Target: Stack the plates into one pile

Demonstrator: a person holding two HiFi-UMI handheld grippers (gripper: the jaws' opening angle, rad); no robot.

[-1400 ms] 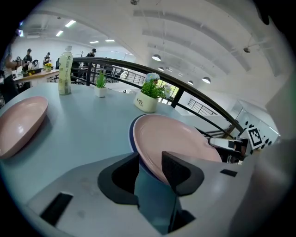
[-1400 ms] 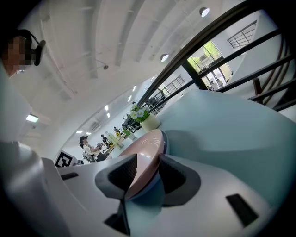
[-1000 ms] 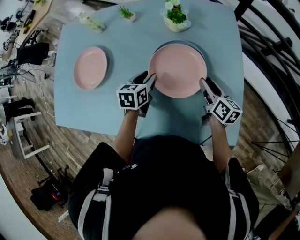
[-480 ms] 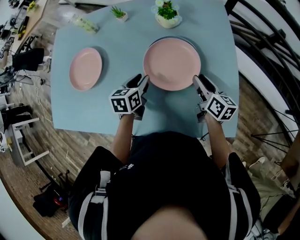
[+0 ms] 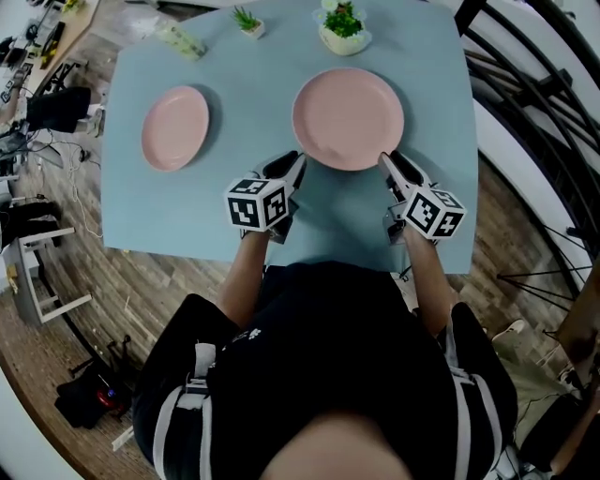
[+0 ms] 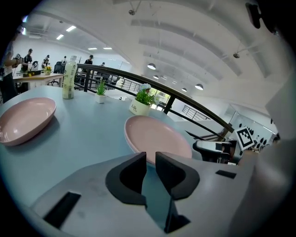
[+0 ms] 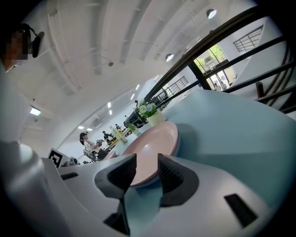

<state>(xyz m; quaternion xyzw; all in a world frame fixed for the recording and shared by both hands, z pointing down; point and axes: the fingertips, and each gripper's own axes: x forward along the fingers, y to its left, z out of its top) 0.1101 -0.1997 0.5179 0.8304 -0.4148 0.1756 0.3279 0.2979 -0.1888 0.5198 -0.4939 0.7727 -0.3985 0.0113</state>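
A large pink plate (image 5: 348,117) lies on the pale blue table (image 5: 244,84), right of centre. A smaller pink plate (image 5: 175,127) lies apart at the left. My left gripper (image 5: 296,165) points at the large plate's near left rim, just short of it. My right gripper (image 5: 384,159) sits at the near right rim, almost touching. In the left gripper view the jaws (image 6: 151,159) stand nearly together with only table between them and the large plate (image 6: 159,136) beyond. The right gripper's jaws (image 7: 147,162) show a narrow empty slit before the plate (image 7: 152,146).
A white pot with a plant (image 5: 343,28), a smaller plant (image 5: 248,21) and a bottle (image 5: 180,39) stand along the table's far edge. A dark curved railing (image 5: 525,103) runs past the right side. The table's near edge lies just behind both grippers.
Both grippers have drawn back from the large plate's sides toward its near rim. The plate stays flat on the table.
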